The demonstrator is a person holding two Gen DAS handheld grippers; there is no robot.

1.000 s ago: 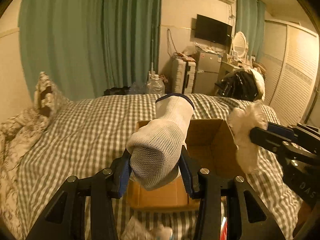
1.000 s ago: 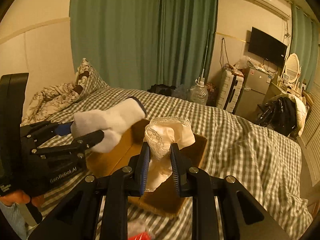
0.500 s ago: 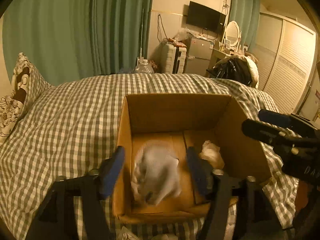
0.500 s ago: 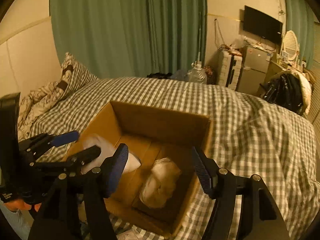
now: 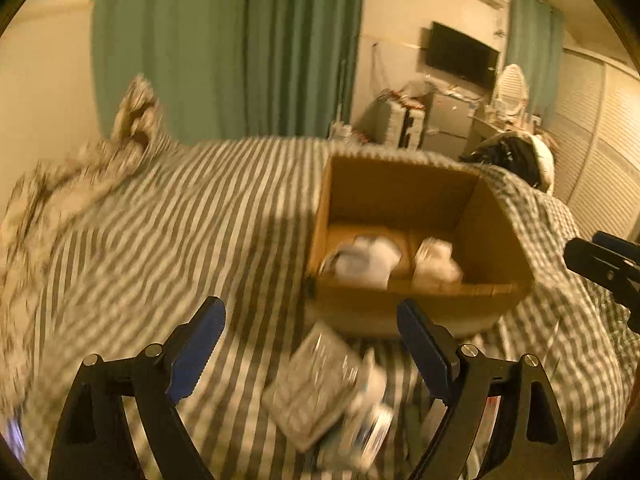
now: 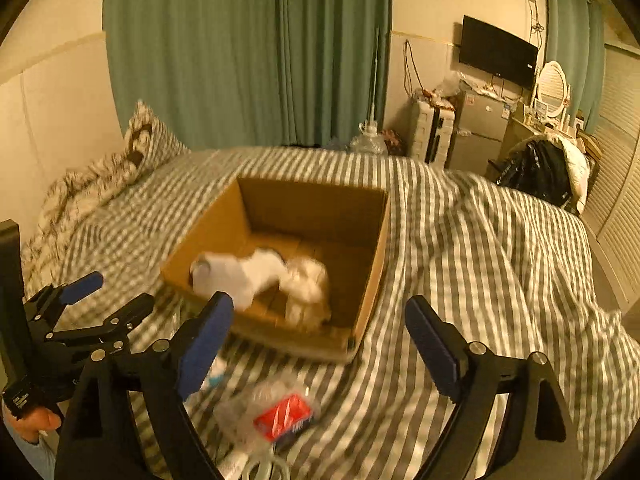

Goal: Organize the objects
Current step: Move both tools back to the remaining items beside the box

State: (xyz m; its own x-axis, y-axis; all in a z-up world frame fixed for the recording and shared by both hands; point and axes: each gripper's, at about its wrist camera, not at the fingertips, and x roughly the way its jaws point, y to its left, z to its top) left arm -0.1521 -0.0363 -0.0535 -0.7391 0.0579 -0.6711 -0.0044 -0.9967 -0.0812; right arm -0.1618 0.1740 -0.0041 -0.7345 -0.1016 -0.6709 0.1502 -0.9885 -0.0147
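Observation:
An open cardboard box [image 5: 416,184] [image 6: 308,200] sits on the checked bed. Inside lie a white sock [image 5: 366,260] [image 6: 244,274] on the left and a cream lacy cloth [image 5: 434,264] [image 6: 308,294] on the right. My left gripper [image 5: 312,344] is open and empty, in front of the box, above a clear plastic packet [image 5: 312,384]. It also shows in the right wrist view [image 6: 110,298]. My right gripper [image 6: 320,332] is open and empty, near the box's front edge; its tip shows in the left wrist view [image 5: 600,256]. A plastic packet with a red label [image 6: 280,412] lies below it.
The checked bedspread [image 6: 480,248] covers the bed. Patterned pillows [image 5: 132,120] lie at the far left by green curtains [image 6: 248,48]. A fridge, a suitcase and a black bag [image 6: 536,172] stand beyond the bed. Both views are motion-blurred.
Both grippers opened and dropped the sock and the lacy cloth into the box. They have since pulled back toward the near side of the bed, wide open.

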